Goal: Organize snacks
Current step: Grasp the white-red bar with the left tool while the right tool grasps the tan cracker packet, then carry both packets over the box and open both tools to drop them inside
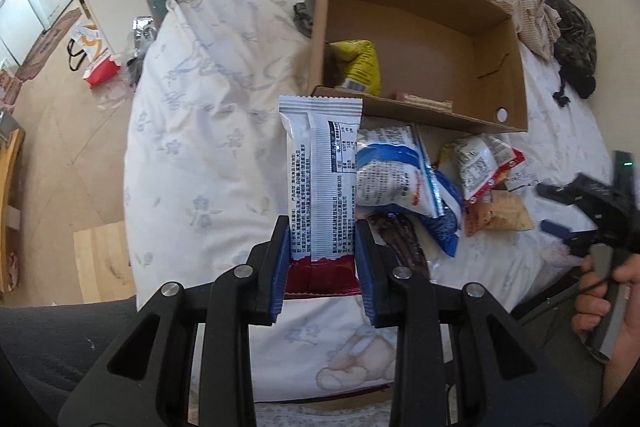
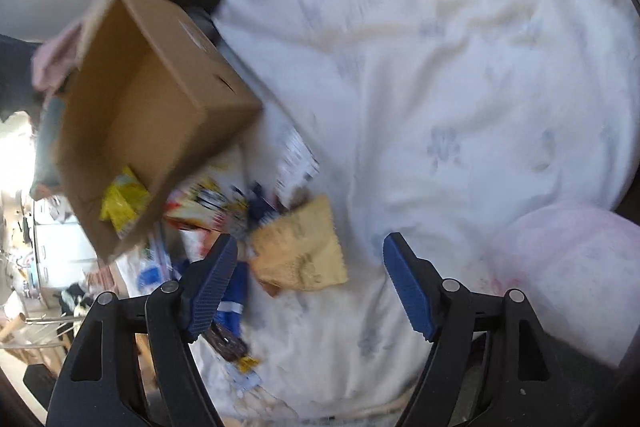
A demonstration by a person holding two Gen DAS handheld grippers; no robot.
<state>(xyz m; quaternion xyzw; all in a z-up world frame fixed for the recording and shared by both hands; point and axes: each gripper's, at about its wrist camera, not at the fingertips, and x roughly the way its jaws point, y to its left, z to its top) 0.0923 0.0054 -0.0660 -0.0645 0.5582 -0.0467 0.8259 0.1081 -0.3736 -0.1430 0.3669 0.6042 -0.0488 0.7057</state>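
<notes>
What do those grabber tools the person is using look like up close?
Each hand-held gripper is a black plastic linkage with triangular cut-outs and round silver pivot pins. Both the left hand-held gripper and the right hand-held gripper end in two blue ribbed pads. Seen from the left wrist view, the right one has a grey handle, a thin black cable and a small green light.

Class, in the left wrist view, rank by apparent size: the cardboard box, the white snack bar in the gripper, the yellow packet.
1. cardboard box
2. white snack bar, enlarged by nearness to the camera
3. yellow packet, partly hidden by the box wall

White-and-red snack packet (image 1: 322, 183) upright, clamped
</notes>
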